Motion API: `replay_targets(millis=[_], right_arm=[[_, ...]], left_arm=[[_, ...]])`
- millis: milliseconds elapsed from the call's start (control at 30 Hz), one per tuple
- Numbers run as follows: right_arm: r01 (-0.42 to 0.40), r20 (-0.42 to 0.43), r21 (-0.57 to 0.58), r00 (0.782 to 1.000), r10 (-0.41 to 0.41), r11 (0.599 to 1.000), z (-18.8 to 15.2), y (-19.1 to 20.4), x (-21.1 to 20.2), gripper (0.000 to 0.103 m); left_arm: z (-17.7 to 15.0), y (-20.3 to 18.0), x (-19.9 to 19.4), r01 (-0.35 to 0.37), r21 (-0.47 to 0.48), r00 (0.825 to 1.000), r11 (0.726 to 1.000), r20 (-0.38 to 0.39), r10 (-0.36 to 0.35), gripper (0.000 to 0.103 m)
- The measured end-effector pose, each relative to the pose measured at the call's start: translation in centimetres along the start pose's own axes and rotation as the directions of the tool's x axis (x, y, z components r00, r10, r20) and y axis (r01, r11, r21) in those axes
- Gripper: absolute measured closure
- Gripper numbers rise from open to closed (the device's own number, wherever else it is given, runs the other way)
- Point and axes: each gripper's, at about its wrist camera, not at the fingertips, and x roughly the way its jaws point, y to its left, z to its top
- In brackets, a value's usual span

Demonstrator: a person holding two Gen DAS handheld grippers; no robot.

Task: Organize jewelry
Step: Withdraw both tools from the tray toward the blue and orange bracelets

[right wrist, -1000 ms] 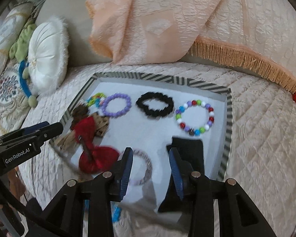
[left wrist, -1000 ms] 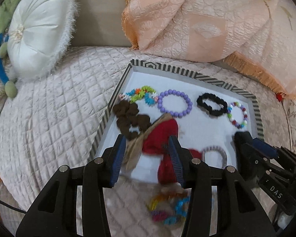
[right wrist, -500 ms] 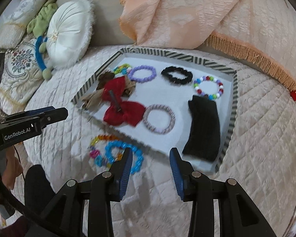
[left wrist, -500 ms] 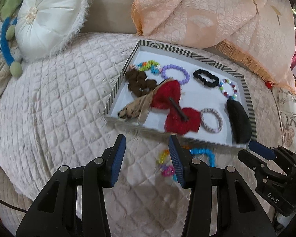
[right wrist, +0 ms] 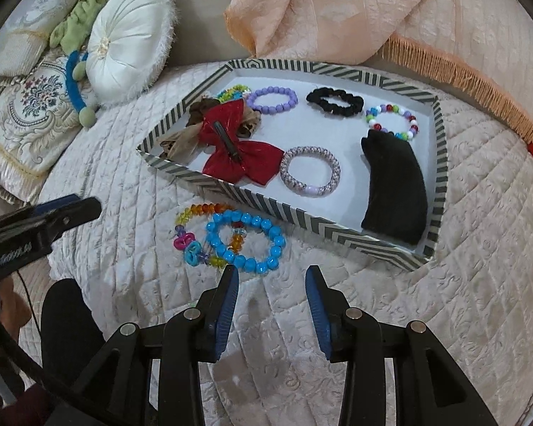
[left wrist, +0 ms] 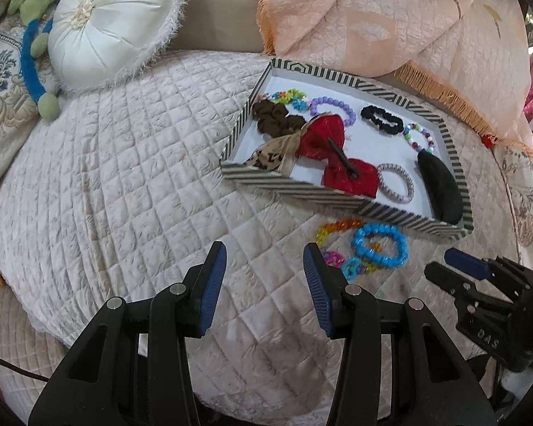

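Observation:
A striped-rim tray sits on the quilted bed. It holds a red bow, a purple bead bracelet, a black scrunchie, a multicolour bead bracelet, a woven lilac bracelet and a black pouch. A blue bead bracelet and a rainbow chain bracelet lie on the quilt in front of the tray. My right gripper is open and empty, just short of the blue bracelet. My left gripper is open and empty, left of those bracelets.
A white round cushion, a green plush toy and an embroidered pillow lie at the back left. A peach fringed cover hangs behind the tray. A brown scrunchie and a tan bow lie in the tray's left end.
Both grippers have pulled back from the tray, open and empty. The red bow and black pouch now lie in the tray. The bracelets on the quilt have come into view.

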Motion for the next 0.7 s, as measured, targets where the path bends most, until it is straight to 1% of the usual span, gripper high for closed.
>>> replay_targets(millis=[133, 333, 700], right_arm=[[0.009, -0.003, 0.030, 1.000, -0.009, 0.999, 0.2, -0.2, 1.1, 0.066], [0.050, -0.011, 0.051, 0.999, -0.049, 0.997, 0.6, -0.4, 3.1, 0.066], [0.145, 0.011, 0.007, 0.989, -0.145, 0.989, 1.2, -0.1, 5.0, 0.066]], left_arm=[[-0.5, 0.3, 0.4, -0.002, -0.003, 1.000, 1.000, -0.010, 0.002, 0.058], [-0.6, 0.9, 1.1, -0.004, -0.014, 1.000, 1.000, -0.025, 0.004, 0.058], [-0.3, 1.4, 2.7, 0.001, -0.035, 0.998, 0.999, -0.062, -0.003, 0.058]])
